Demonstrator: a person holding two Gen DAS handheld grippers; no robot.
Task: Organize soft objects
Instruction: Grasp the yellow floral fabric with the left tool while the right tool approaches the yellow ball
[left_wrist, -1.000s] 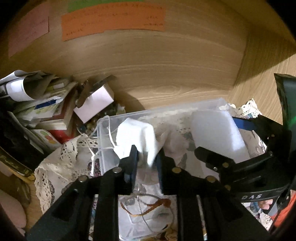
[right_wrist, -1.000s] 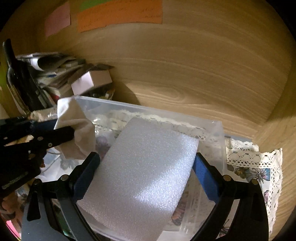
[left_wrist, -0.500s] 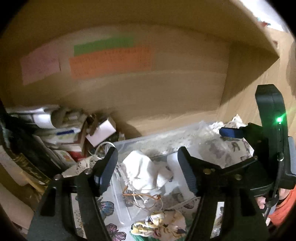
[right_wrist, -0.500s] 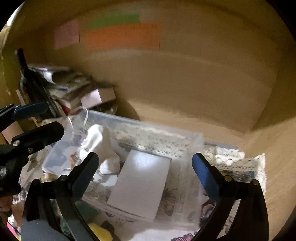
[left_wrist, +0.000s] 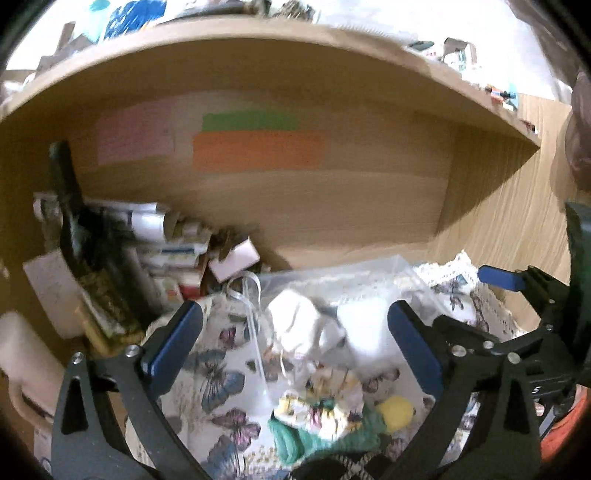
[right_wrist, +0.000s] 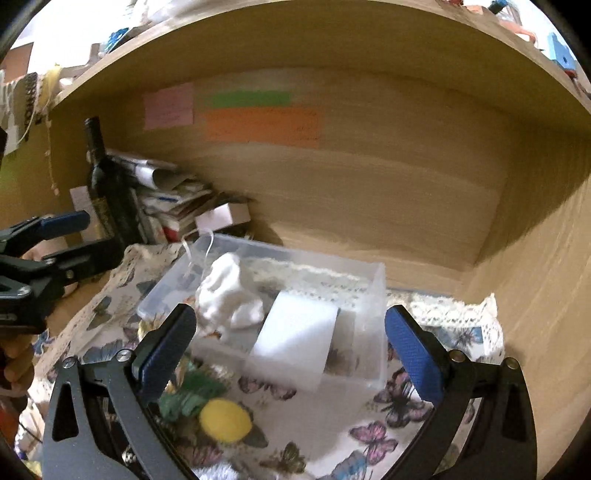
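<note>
A clear plastic bin (right_wrist: 373, 291) stands on a butterfly-print cloth (right_wrist: 399, 406). Inside it lie a crumpled white cloth (right_wrist: 229, 295) and a white foam block (right_wrist: 295, 334); both also show in the left wrist view, the cloth (left_wrist: 295, 325) and the foam (left_wrist: 365, 332). My right gripper (right_wrist: 290, 350) is open and empty, held back in front of the bin. My left gripper (left_wrist: 295, 343) is open and empty, also back from the bin. A yellow soft ball (right_wrist: 225, 421) and a green knitted piece (right_wrist: 192, 395) lie on the cloth in front of the bin.
A dark bottle (right_wrist: 107, 192), a stack of papers and books (right_wrist: 173, 199) and a small white box (right_wrist: 221, 218) stand at the back left of the wooden shelf. Coloured notes (right_wrist: 258, 122) are stuck on the back wall (right_wrist: 406, 177). A patterned fabric bundle (left_wrist: 321, 410) lies near the green piece.
Both grippers let go, the left of the white cloth and the right of the foam block, which now lie in the bin. Both grippers opened and drew back and up.
</note>
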